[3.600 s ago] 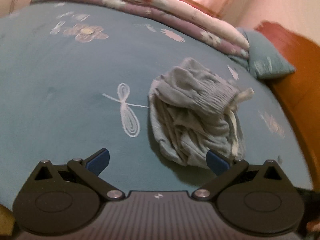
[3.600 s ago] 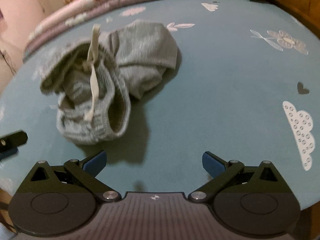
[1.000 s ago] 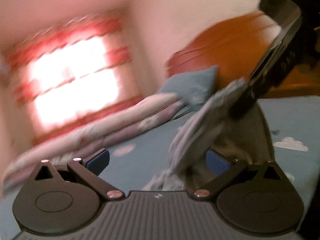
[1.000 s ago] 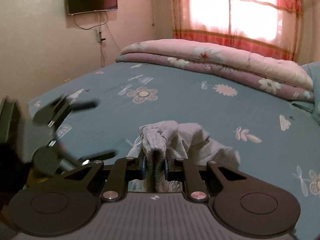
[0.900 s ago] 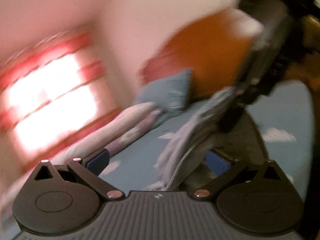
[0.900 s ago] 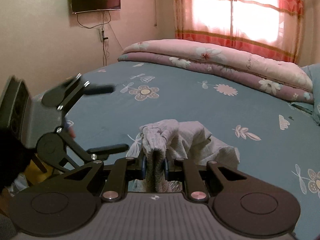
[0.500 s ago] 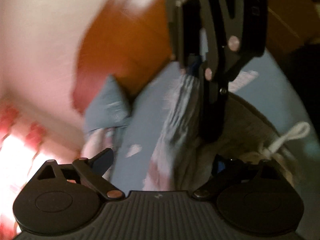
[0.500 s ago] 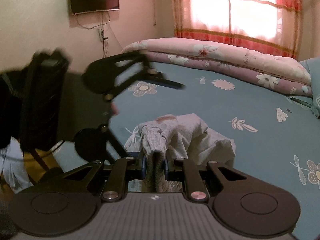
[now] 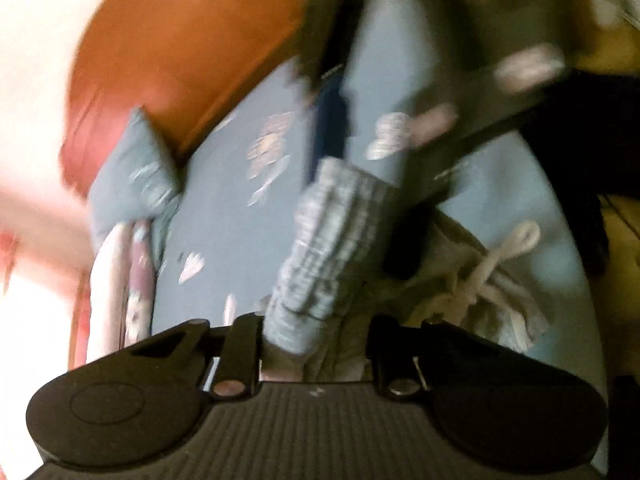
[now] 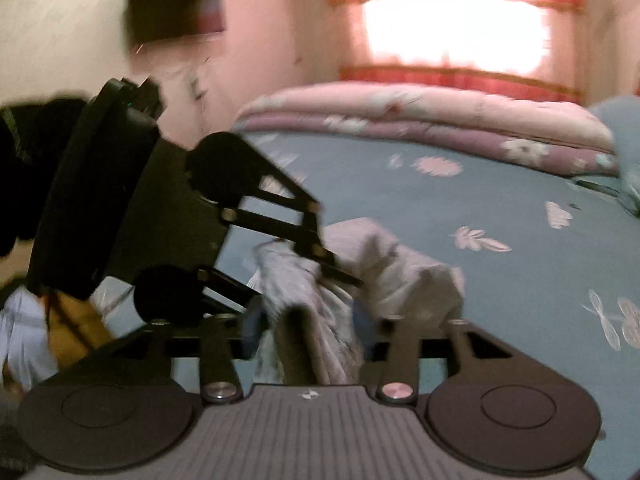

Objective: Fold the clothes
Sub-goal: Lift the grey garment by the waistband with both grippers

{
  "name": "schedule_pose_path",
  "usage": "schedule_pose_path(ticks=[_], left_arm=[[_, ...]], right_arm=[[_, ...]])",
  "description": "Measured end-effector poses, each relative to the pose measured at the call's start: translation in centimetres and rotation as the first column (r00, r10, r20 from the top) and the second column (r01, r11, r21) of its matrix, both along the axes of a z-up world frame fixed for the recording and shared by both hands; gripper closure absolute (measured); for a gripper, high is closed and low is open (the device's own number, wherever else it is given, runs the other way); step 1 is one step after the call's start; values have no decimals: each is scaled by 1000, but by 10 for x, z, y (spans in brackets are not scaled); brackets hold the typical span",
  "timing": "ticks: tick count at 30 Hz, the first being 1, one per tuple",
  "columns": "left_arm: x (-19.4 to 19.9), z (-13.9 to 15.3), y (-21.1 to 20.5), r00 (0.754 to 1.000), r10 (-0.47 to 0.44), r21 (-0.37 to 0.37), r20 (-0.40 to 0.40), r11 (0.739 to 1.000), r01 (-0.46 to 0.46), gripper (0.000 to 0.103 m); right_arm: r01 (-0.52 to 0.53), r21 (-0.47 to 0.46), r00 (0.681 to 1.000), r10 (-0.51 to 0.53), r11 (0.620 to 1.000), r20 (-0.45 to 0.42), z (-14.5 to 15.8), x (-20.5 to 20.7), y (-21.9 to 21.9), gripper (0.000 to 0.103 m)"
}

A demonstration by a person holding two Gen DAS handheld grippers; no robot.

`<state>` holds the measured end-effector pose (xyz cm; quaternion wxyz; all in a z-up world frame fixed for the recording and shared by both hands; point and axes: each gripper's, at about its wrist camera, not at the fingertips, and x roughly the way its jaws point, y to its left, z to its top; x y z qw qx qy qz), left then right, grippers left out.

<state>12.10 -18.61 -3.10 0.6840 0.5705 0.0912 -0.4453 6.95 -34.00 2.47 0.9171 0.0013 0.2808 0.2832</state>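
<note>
A bedroom, mid-fold: the left gripper (image 9: pixel 316 332) has its fingers (image 9: pixel 244 344) drawn in on the ribbed band of a pair of grey shorts (image 9: pixel 328 236), the jaws closing with the cloth bunched between them. Just beyond those fingers the band rises in a tilted column, and to its right a white drawstring (image 9: pixel 496 264) lies looped over the rest of the garment. The picture is heavily blurred. Past the cloth spreads the blue bed sheet (image 9: pixel 224 216), and farther off a blue pillow (image 9: pixel 128 176) rests against the wooden headboard (image 9: pixel 180 48).

In the right wrist view, the right gripper (image 10: pixel 308 326) has its jaws opening, a fold of the shorts (image 10: pixel 320 320) standing between the blue pads, which appear clear of it. Just ahead and to the left, the left gripper (image 10: pixel 344 276) reaches into the same heap on the bed sheet (image 10: pixel 500 208). Beyond it lies a folded pink quilt (image 10: pixel 420 116), then a curtained window (image 10: pixel 452 20) and a dark wall-mounted screen (image 10: pixel 176 12).
</note>
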Motion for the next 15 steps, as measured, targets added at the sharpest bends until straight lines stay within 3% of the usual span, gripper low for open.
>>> schedule_pose_path(ticks=[5,9,12,15], left_arm=[[32,33,6,987,158,-174,-41,971,-163,90],[58,68,2,969,225,-289,-99,925,-245,90],[61,91,2,956,262,-350,-132,890,-292,90],[64,105,8,946,283,-400,-157,858,-323,90]], right_arm=[[123,75,992,-122,990,-25,-35,-28,-24,10],[189,109,975,-173,976,-140,-92,-31,-16,10],[219,159,968,-194,963,-159,-122,-19,-5,10],[263,285,960,-220,922,-172,-139,-5,-4,10]])
